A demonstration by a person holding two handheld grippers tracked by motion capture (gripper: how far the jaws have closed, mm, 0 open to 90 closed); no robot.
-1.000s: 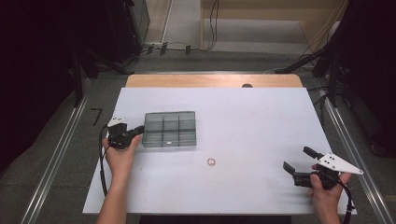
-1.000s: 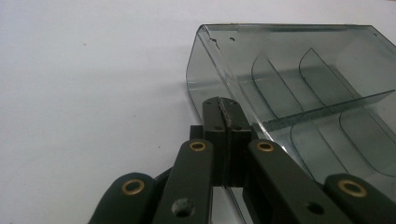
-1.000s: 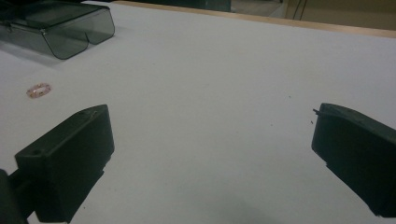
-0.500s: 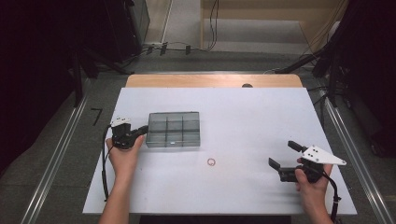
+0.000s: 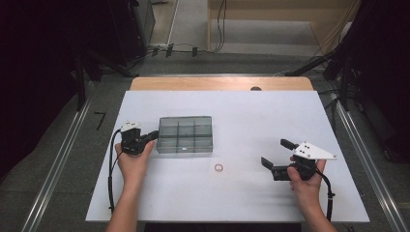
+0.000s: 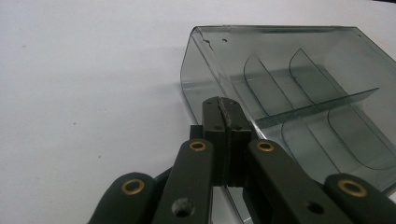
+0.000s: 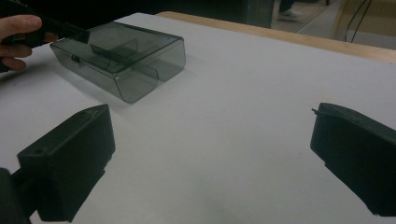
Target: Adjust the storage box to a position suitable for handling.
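Observation:
A smoky clear plastic box (image 5: 185,134) with several compartments lies on the white table (image 5: 241,116), also seen in the left gripper view (image 6: 299,88) and the right gripper view (image 7: 121,53). My left gripper (image 5: 153,135) is at the box's left end, its jaws shut (image 6: 223,114) on the thin end wall. A small ring (image 5: 218,167) lies flat in front of the box. To the ring's right my right gripper (image 5: 275,153) is held open with nothing between its jaws (image 7: 210,154), which point toward the box.
A wooden strip (image 5: 222,83) runs along the table's far edge. Metal rails (image 5: 72,135) flank the table on both sides, with cables on the floor beyond. Bare white surface lies between the ring and the right gripper.
My right gripper has travelled left across the table toward the ring, a little higher. The left gripper and box have slid slightly to the right.

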